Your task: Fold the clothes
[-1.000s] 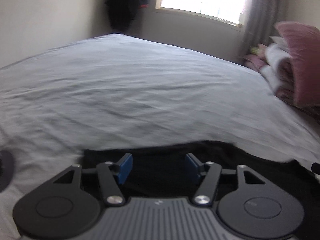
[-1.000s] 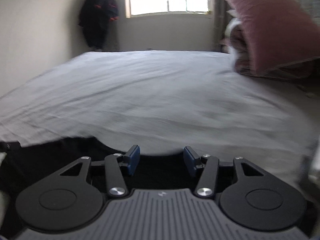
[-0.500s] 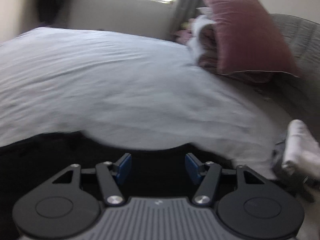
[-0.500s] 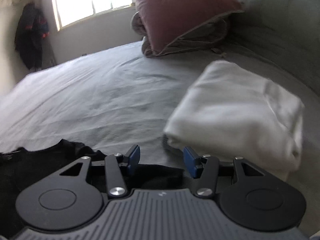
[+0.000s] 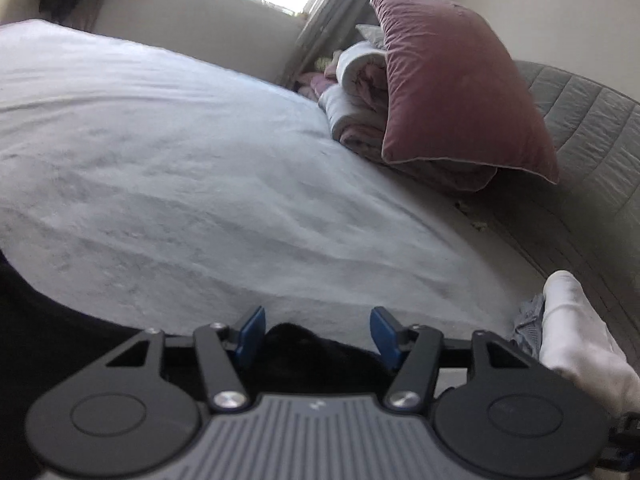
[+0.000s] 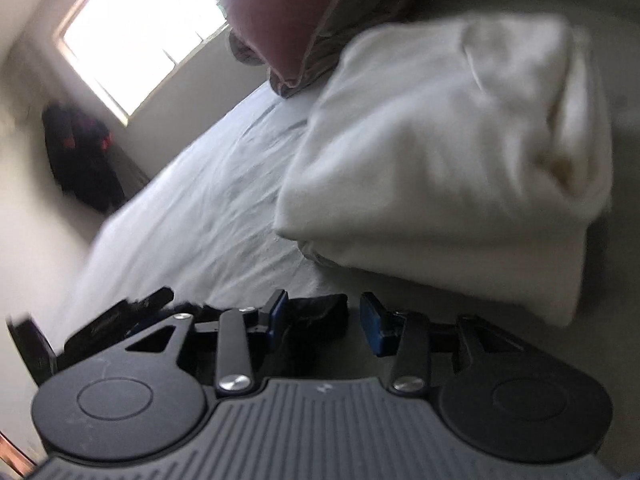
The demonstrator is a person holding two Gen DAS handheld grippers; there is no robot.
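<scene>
Black garment (image 5: 316, 348) low on bed (image 5: 200, 200), between spread left claw (image 5: 318, 334) pads; right claw (image 6: 322, 322) closing, fabric between, not yet pinched; white garment (image 6: 440, 168) folded; black one unfinished

Wide bed under a pale grey wrinkled sheet (image 5: 192, 168). Near, left gripper (image 5: 318, 336), blue pads apart, black fabric garment (image 5: 312, 356) between them. Far right, mauve velvet pillow (image 5: 460, 88) atop rolled blankets (image 5: 356, 92). Near right, folded white cloth (image 5: 580, 340).
</scene>
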